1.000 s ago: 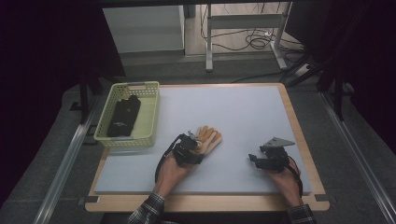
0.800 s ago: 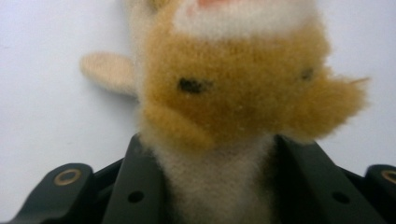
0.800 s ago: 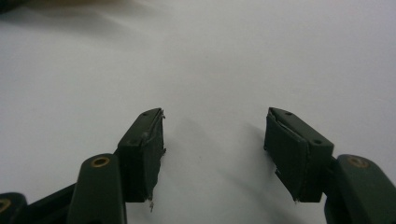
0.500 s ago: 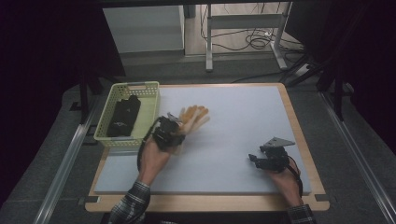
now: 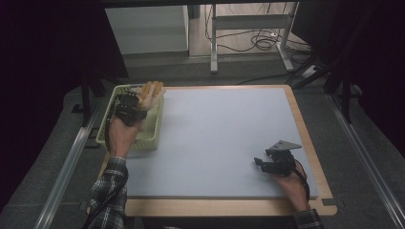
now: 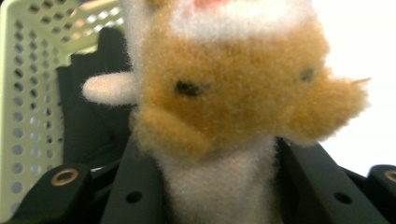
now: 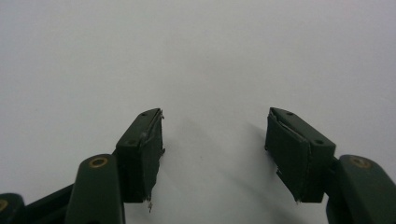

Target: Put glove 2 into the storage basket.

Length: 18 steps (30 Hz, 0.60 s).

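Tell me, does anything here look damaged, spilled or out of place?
Mostly no. The left gripper holds a plush toy over the green basket, which has a black thing inside. One small oddity: the right gripper, open over the bare mat, has pads frayed and peeling at the edges.

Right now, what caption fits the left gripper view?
Left gripper clamps a fuzzy orange plush toy beside the green basket.
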Each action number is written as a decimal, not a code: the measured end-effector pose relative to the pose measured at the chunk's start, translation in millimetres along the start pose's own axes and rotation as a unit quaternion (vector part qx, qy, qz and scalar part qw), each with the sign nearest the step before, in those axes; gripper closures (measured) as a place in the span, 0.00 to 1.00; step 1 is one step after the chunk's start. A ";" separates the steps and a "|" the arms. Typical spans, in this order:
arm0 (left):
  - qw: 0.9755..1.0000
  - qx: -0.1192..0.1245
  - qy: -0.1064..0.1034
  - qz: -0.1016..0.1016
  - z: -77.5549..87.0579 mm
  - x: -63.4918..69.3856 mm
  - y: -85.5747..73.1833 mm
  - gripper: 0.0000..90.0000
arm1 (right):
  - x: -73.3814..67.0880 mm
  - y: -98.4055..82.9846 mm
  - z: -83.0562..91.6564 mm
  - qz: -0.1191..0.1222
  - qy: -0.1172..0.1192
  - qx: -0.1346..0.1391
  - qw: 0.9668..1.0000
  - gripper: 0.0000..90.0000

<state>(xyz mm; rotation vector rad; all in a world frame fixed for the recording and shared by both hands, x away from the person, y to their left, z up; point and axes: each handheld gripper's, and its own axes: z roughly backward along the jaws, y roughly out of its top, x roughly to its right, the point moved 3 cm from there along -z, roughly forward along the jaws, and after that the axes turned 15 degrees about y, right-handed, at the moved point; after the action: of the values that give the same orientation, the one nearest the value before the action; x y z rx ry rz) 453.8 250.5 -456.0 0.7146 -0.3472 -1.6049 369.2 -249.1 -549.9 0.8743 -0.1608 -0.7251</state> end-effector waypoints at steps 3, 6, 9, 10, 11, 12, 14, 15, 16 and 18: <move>1.000 -0.024 0.016 0.008 -26.4 -3.9 1.1 0.71 | 0.1 0.0 0.0 0.000 0.001 0.000 1.000 0.40; 0.998 -0.049 0.032 0.009 -46.3 -5.6 0.8 0.70 | -0.2 0.0 -0.1 0.001 0.001 0.000 1.000 0.40; 0.995 -0.083 0.051 0.012 -69.0 -9.5 -2.0 0.70 | -0.6 0.0 -0.7 0.005 -0.003 -0.001 1.000 0.39; 0.994 -0.094 0.050 0.011 -74.2 -9.8 -2.3 0.69 | -0.7 -0.1 -0.6 0.006 -0.003 -0.002 1.000 0.39; 0.993 -0.103 0.049 0.003 -77.3 -8.7 -1.6 0.69 | -0.9 0.0 -0.6 0.005 -0.003 -0.002 1.000 0.39; 0.994 -0.101 0.047 -0.002 -78.3 -7.1 -0.7 0.68 | -0.7 -0.1 -0.6 0.006 -0.003 -0.002 1.000 0.39; 0.993 -0.110 0.031 -0.015 -79.9 0.5 1.9 0.67 | -0.6 -0.1 -0.6 0.005 -0.002 -0.002 1.000 0.39; 0.992 -0.117 0.022 -0.028 -81.4 7.7 3.1 0.66 | -0.6 -0.1 -0.6 0.006 -0.003 -0.002 1.000 0.39; 0.992 -0.118 0.020 -0.037 -82.8 13.5 3.9 0.64 | -0.6 -0.1 -0.6 0.006 -0.003 -0.002 1.000 0.39; 0.991 -0.124 -0.003 -0.050 -87.0 23.3 5.3 0.52 | -0.9 -0.1 -0.8 0.006 -0.002 -0.001 1.000 0.39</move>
<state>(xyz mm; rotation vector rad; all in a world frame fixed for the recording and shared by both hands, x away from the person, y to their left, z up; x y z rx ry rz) 511.8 242.4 -524.7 0.5438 -0.1147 -1.7098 368.8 -248.1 -550.4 0.8689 -0.1676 -0.7163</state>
